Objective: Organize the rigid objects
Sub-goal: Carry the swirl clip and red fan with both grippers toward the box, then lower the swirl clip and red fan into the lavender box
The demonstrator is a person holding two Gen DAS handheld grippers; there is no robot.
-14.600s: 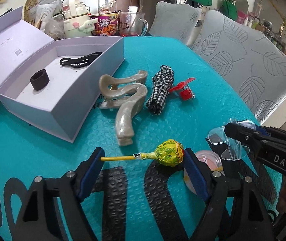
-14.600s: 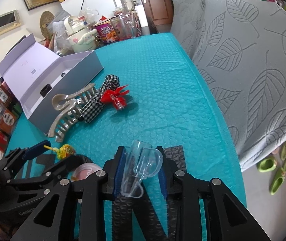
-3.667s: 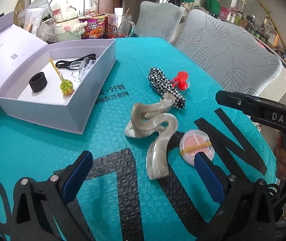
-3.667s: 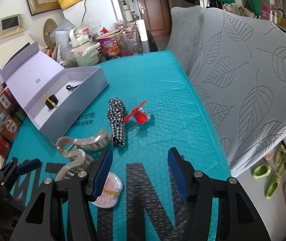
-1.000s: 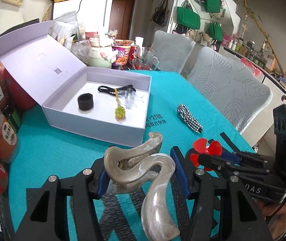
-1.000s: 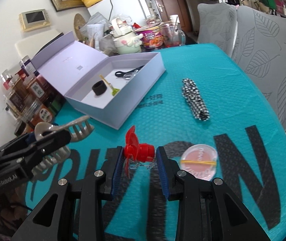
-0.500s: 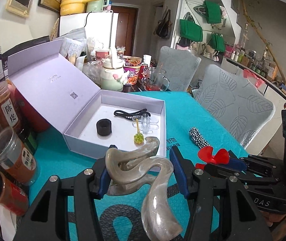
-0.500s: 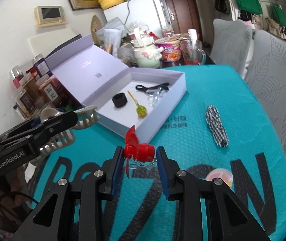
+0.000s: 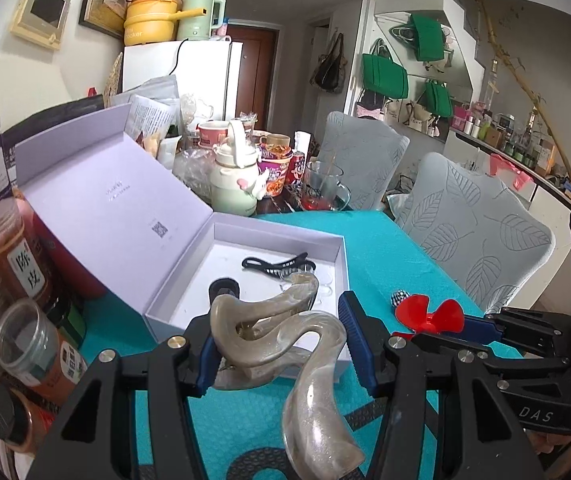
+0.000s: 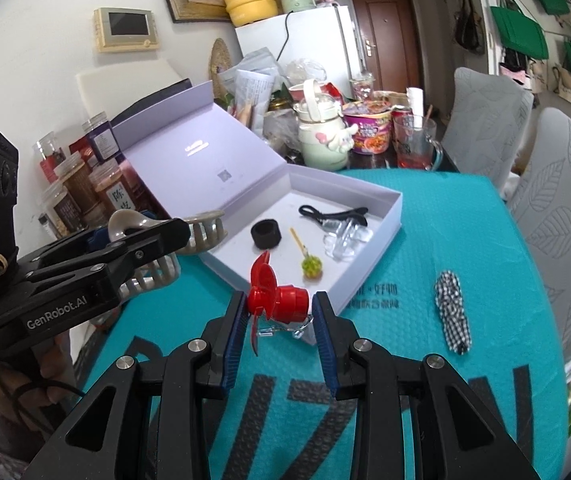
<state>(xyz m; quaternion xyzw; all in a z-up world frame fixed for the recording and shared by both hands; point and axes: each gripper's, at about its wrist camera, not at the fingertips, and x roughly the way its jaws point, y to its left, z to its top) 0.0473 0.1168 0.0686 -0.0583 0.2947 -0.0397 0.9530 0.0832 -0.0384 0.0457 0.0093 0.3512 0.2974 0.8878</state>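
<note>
My left gripper (image 9: 281, 344) is shut on a large beige wavy hair claw (image 9: 285, 344) and holds it in the air just in front of the open lilac box (image 9: 341, 256). My right gripper (image 10: 279, 322) is shut on a small red propeller clip (image 10: 275, 300), held above the teal mat near the box's front corner (image 10: 395, 216). Inside the box lie a black ring (image 10: 266, 233), a green lollipop (image 10: 311, 266), a black hair clip (image 10: 331, 214) and clear plastic pieces (image 10: 345, 240). The red clip also shows in the left wrist view (image 9: 429, 314).
A black-and-white checked cloth roll (image 10: 451, 306) lies on the teal mat (image 10: 465, 400) right of the box. Spice jars (image 9: 21, 264) stand left of the box. A cream kettle (image 10: 321, 140), noodle cup and glass mug (image 10: 415, 142) crowd the far edge. Grey chairs (image 9: 473, 236) stand at the right.
Both grippers have lifted higher and moved closer to the box with their objects. The hair claw now overlaps the box's front wall in the left wrist view.
</note>
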